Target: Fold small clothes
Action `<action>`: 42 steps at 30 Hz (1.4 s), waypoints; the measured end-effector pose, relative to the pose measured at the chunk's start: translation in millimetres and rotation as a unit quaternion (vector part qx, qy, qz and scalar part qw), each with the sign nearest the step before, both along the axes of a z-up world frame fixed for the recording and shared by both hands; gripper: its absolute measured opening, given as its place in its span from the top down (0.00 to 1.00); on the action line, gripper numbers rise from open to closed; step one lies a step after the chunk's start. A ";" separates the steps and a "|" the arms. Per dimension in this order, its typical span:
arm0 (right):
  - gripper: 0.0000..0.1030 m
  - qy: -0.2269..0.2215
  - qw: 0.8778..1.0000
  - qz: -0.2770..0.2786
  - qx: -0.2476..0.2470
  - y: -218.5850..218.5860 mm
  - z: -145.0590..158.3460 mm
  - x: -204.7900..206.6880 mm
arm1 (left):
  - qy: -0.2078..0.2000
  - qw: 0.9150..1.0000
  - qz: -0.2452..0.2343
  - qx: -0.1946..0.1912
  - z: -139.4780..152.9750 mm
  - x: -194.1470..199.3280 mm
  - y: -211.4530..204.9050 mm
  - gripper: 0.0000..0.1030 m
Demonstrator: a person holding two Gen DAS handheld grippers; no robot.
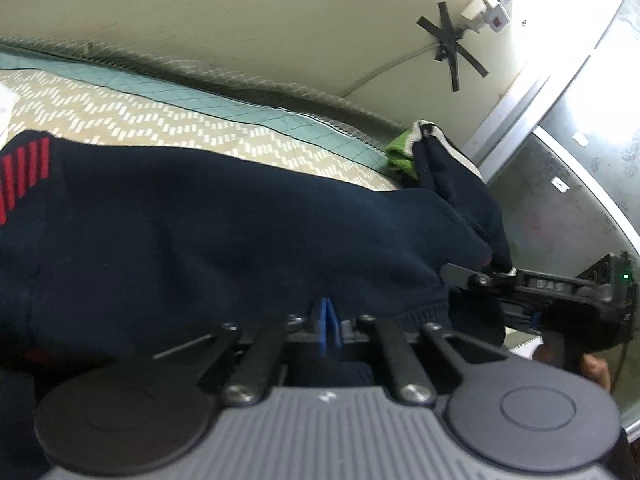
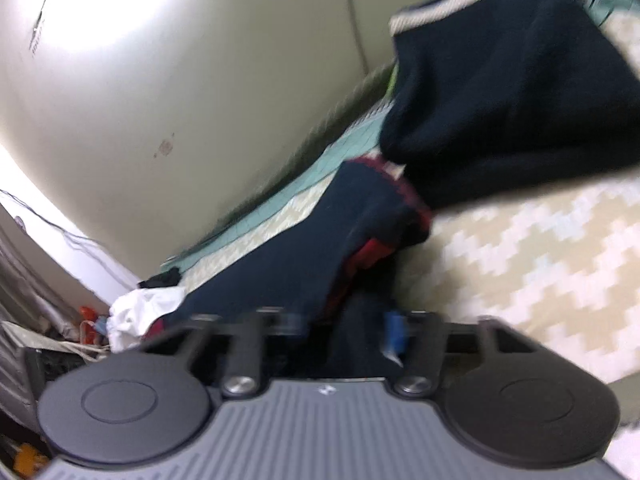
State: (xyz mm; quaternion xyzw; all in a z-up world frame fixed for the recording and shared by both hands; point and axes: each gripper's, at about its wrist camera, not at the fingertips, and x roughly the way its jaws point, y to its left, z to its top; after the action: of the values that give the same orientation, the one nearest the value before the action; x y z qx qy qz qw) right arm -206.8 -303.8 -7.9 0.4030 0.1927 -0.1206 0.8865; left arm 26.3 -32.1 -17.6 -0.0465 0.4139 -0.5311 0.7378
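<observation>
A navy knit garment [image 1: 224, 224] with red stripes at one end hangs stretched above the bed. My left gripper [image 1: 329, 320] is shut on its ribbed hem, blue pads pressed together. My right gripper [image 1: 494, 274] shows in the left wrist view at the right, shut on another edge of the same garment. In the blurred right wrist view the garment [image 2: 288, 264] runs from my right gripper [image 2: 360, 332] up across the bed; its fingertips are hidden under the cloth. A second navy garment [image 2: 512, 92] with a cream trim lies further up the bed.
The bed [image 1: 160, 120] has a beige zigzag cover and a teal quilted edge against the cream wall. A green cloth [image 1: 398, 154] lies at the bed's far end. White clothes [image 2: 140, 312] and clutter lie at the left. A metal door frame [image 1: 532, 120] stands right.
</observation>
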 end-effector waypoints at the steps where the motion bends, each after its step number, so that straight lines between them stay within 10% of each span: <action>1: 0.66 -0.018 1.000 0.007 0.014 1.8 2.2 1.0 | 0.000 1.000 0.000 -0.001 -0.5 0.4 0.4 0.95; 6: 0.69 -0.082 0.994 0.058 -0.046 40.1 52.0 6.4 | -0.017 1.000 0.003 0.000 0.8 -4.6 0.7 0.95; 13: 0.69 -0.064 0.975 0.135 -0.165 119.7 93.2 64.1 | -0.031 0.998 0.005 -0.050 17.1 -9.1 54.5 0.91; 25: 0.57 0.056 0.936 0.271 -0.215 208.5 33.9 187.3 | -0.059 0.975 0.173 -0.126 41.3 11.0 213.2 0.71; 31: 0.42 -0.004 0.920 0.324 -0.219 204.5 49.2 151.6 | -0.072 0.980 0.141 -0.122 48.8 8.7 184.9 0.63; 40: 0.42 -0.088 0.947 0.213 -0.223 144.9 100.2 92.1 | -0.120 0.987 0.101 -0.032 25.7 -21.2 128.1 0.48; 42: 0.46 -0.074 0.946 0.200 -0.242 144.6 101.2 107.2 | -0.127 0.987 0.096 0.004 15.7 -25.9 115.9 0.75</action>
State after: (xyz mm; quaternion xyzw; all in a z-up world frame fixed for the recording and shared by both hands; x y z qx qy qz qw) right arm -99.6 -159.2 93.4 0.1370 0.1680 0.0468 0.9751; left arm 0.4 83.9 -1.9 -0.0147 0.3125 -0.4579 0.8321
